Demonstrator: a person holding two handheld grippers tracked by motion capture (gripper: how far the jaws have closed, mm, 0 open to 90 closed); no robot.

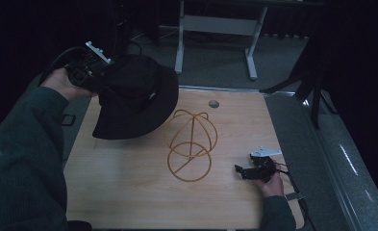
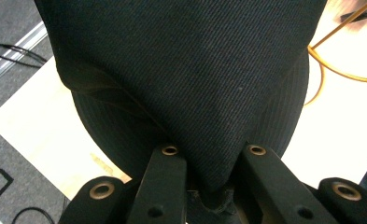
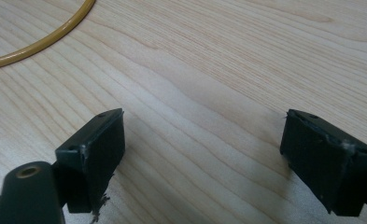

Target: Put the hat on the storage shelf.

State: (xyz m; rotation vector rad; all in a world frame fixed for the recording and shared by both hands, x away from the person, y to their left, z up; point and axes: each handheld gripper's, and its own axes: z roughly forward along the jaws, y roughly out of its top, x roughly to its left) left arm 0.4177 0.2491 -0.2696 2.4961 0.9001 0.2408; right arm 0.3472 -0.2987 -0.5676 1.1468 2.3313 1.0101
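Here, by the table:

Left gripper: the left gripper (image 1: 96, 76) is up off the table at its far left corner, held in the person's left hand (image 1: 61, 84); a white-grey plate sits on top of it.
Left gripper's state: its jaws are clamped on a fold of a black hat (image 1: 136, 96). In the left gripper view the cloth bunches between the two black fingers (image 2: 165, 179) and spreads out ahead of them.
Hat: a dark, wide-brimmed hat of twill cloth (image 2: 186, 74). It hangs out from the left gripper's tips, crown and brim spread over the far left part of the table, tilted, with the brim's low edge near the wood. I cannot tell whether that edge touches.
Wire frame: a yellow wire stand (image 1: 190, 144), a dome of hoops over a round base ring, stands on the table just beyond the hat's brim, between the two grippers. In the left gripper view a piece of its yellow wire (image 2: 333, 70) shows to the right of the hat.
Right gripper: the right gripper (image 1: 246, 171) lies low at the table's near right side in the person's right hand (image 1: 271, 185), pointing toward the wire stand.
Right gripper's state: jaws spread wide, with bare wood (image 3: 209, 93) between its pads (image 3: 102, 149). An arc of the stand's base ring (image 3: 45, 39) lies ahead and to the left, well apart from the tips.
Table: light wood (image 1: 129, 192), with a small round grey cap (image 1: 214, 103) at the far edge.
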